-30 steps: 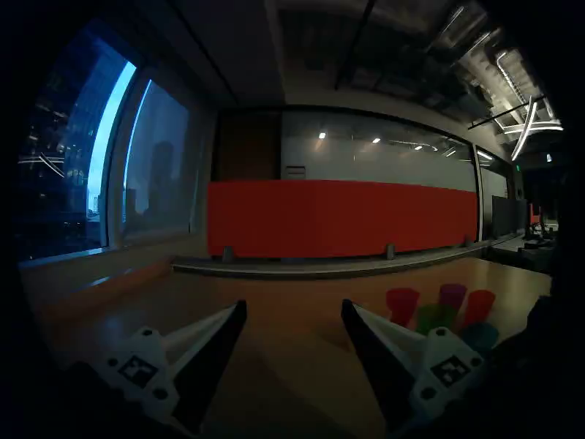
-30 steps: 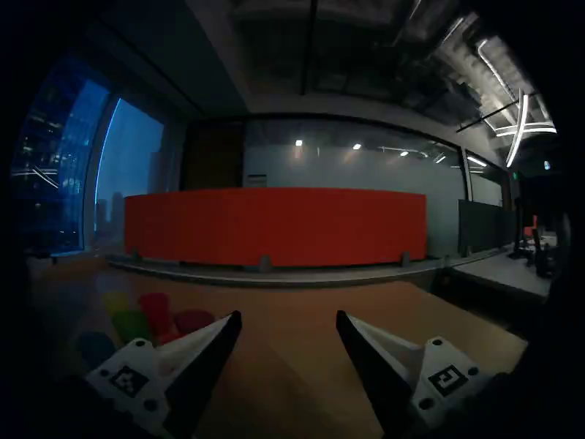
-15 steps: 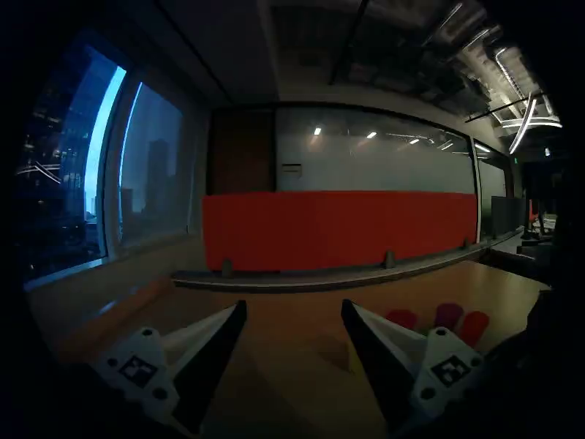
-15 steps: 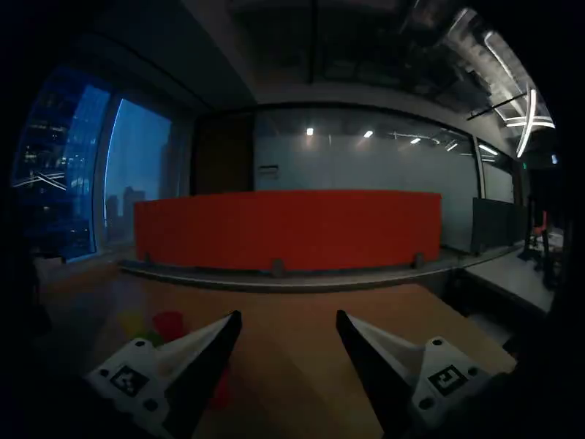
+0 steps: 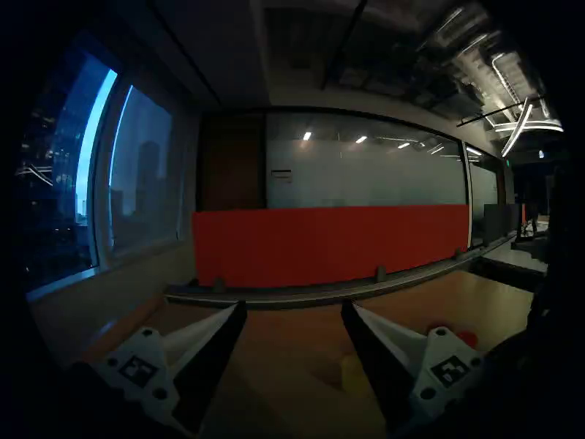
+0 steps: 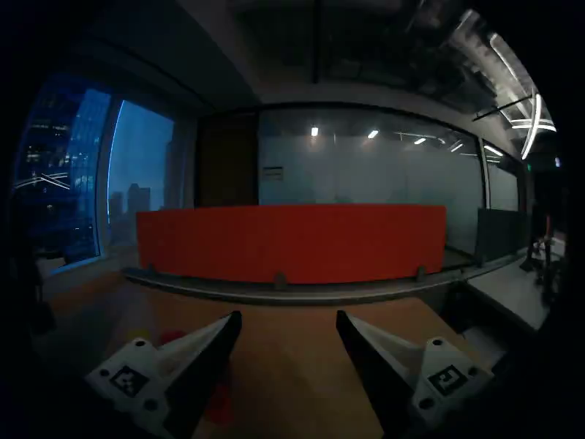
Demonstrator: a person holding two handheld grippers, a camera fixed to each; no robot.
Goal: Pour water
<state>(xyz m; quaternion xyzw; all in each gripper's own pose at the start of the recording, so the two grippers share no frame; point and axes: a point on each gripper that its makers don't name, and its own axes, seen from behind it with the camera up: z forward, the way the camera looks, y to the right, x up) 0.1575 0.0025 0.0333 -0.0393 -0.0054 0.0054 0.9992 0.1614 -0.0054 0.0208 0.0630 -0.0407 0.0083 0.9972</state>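
Observation:
My left gripper (image 5: 292,322) hovers open over a wooden table (image 5: 292,366), nothing between its fingers. Behind its right finger (image 5: 387,358) peek the tops of coloured cups: a red cup (image 5: 466,338) and a yellow one (image 5: 356,374). My right gripper (image 6: 287,325) is also open and empty above the same table (image 6: 292,366). By its left finger (image 6: 183,358) I see a yellow cup rim (image 6: 137,336), a red cup rim (image 6: 172,336) and a red patch (image 6: 219,406) lower down. The room is dim, and the fingers hide most of each cup.
A red divider panel (image 5: 329,245) stands along the table's far edge, with a glass wall behind it. Windows (image 5: 88,190) run along the left. Another desk (image 6: 512,285) lies to the right beyond the table's edge.
In both views the cups have slid down and mostly behind the fingers, and the table's far edge sits lower: both grippers have tilted upward. Both stay open.

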